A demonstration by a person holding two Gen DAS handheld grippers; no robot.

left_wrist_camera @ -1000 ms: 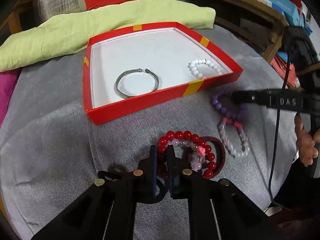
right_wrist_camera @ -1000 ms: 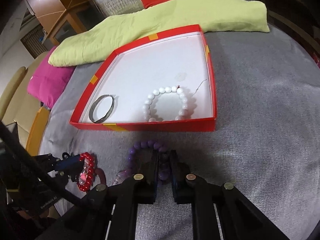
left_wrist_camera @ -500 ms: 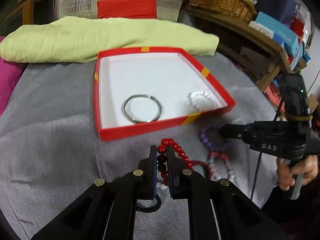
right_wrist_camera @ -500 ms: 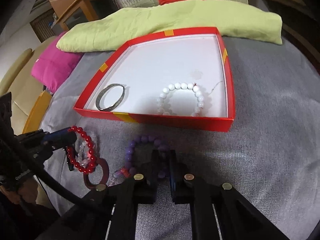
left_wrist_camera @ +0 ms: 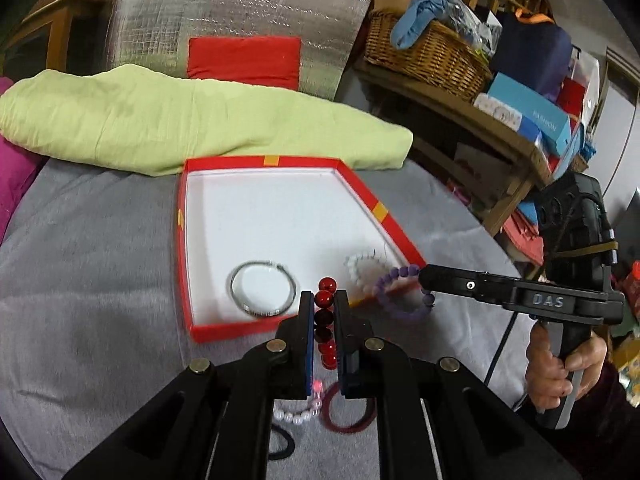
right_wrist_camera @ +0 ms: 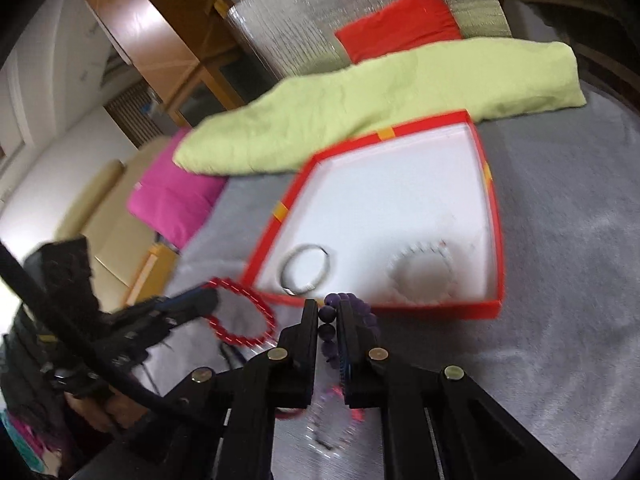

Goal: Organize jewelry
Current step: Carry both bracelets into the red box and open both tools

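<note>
My left gripper [left_wrist_camera: 323,300] is shut on a red bead bracelet [left_wrist_camera: 325,322], lifted above the grey cloth near the front edge of the red box [left_wrist_camera: 236,327]; the bracelet also shows in the right wrist view [right_wrist_camera: 242,318]. My right gripper [right_wrist_camera: 328,308] is shut on a purple bead bracelet [right_wrist_camera: 329,330], held near the box's front right corner; it also shows in the left wrist view [left_wrist_camera: 402,294]. Inside the box lie a silver bangle [left_wrist_camera: 263,289] and a white bead bracelet [left_wrist_camera: 362,266].
On the cloth below my left gripper lie a pink-and-white bead bracelet [left_wrist_camera: 298,414], a dark red ring [left_wrist_camera: 346,410] and a black loop [left_wrist_camera: 282,448]. A green cushion [left_wrist_camera: 192,120] lies behind the box. A shelf with a wicker basket [left_wrist_camera: 424,52] stands at right.
Both grippers have lifted their bracelets off the cloth and moved toward the box's front edge. The red and purple bracelets now hang in the air.
</note>
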